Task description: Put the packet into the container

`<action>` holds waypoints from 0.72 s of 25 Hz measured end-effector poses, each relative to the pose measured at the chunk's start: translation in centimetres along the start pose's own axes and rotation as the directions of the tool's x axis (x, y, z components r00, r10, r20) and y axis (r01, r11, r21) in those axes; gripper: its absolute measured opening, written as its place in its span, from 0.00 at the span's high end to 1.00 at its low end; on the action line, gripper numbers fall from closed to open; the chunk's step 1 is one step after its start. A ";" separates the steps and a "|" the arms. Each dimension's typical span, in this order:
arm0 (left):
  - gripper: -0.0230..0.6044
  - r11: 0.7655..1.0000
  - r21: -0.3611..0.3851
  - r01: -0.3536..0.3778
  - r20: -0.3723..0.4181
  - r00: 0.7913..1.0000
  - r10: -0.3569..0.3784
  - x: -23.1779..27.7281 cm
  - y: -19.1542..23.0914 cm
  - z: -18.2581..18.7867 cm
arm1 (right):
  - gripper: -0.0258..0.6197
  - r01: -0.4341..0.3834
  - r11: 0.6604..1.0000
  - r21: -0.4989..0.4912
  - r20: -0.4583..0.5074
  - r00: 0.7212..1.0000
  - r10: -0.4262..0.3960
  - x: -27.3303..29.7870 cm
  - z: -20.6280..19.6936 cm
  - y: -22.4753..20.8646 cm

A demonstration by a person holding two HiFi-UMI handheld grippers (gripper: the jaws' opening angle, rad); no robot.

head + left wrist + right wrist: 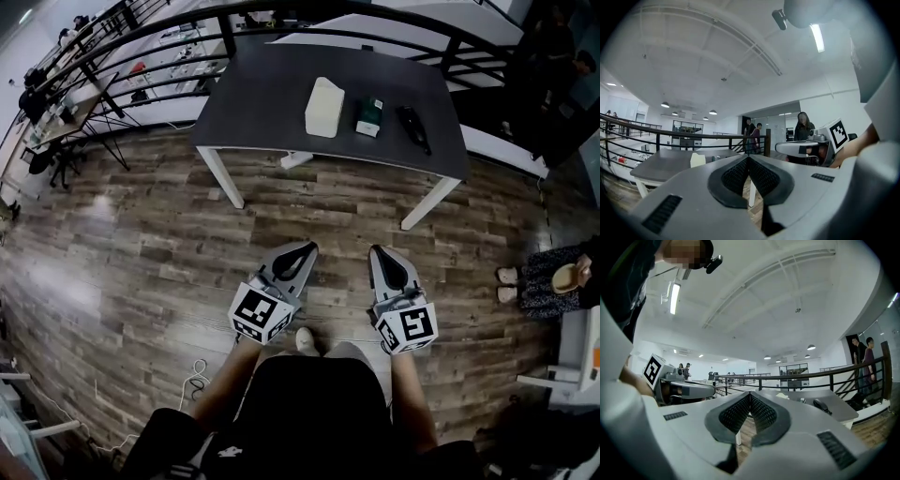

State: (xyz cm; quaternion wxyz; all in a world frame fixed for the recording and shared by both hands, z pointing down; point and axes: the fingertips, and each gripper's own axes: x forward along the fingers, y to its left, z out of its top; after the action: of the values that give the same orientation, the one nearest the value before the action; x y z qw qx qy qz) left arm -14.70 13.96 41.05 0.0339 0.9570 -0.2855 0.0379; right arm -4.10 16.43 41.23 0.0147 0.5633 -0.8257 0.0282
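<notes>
Ahead, wood floor (141, 253) fronts the table (262, 103) bearing the packet (369, 116).

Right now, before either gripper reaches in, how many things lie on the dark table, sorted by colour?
Cream: 1, the cream container
Green and white: 1, the packet
Black: 1, the long black object
Total: 3
</notes>
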 end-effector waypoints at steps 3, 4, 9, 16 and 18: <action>0.96 1.000 -0.022 0.014 0.008 1.000 -0.013 1.1 1.2 -0.4 | 0.96 0.011 1.000 -0.001 -0.024 1.000 -0.011 1.3 -0.5 -1.0; 0.96 0.999 -0.032 0.017 0.016 1.000 -0.016 1.5 1.6 -0.4 | 0.96 0.017 1.000 0.000 -0.028 0.999 -0.017 1.8 -0.6 -1.5; 0.96 0.999 -0.050 0.006 -0.010 1.000 -0.006 4.6 4.0 -1.5 | 0.96 0.016 1.000 0.003 -0.043 0.999 -0.016 4.9 -1.4 -4.1; 0.96 1.000 -0.023 0.003 -0.048 0.999 -0.004 12.7 8.0 -1.3 | 0.96 0.034 0.998 0.050 -0.040 0.999 -0.032 10.6 -2.4 -11.6; 0.96 1.000 -0.007 0.006 -0.050 0.999 -0.006 15.4 9.2 -0.7 | 0.96 0.035 0.998 0.054 -0.033 0.999 -0.033 12.3 -2.2 -13.9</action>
State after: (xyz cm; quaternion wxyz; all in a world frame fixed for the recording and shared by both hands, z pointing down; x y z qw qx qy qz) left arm -6.96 -2.02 43.53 0.0446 0.9565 -0.2818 0.0608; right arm 4.39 0.09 44.55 0.0132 0.5770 -0.8144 0.0598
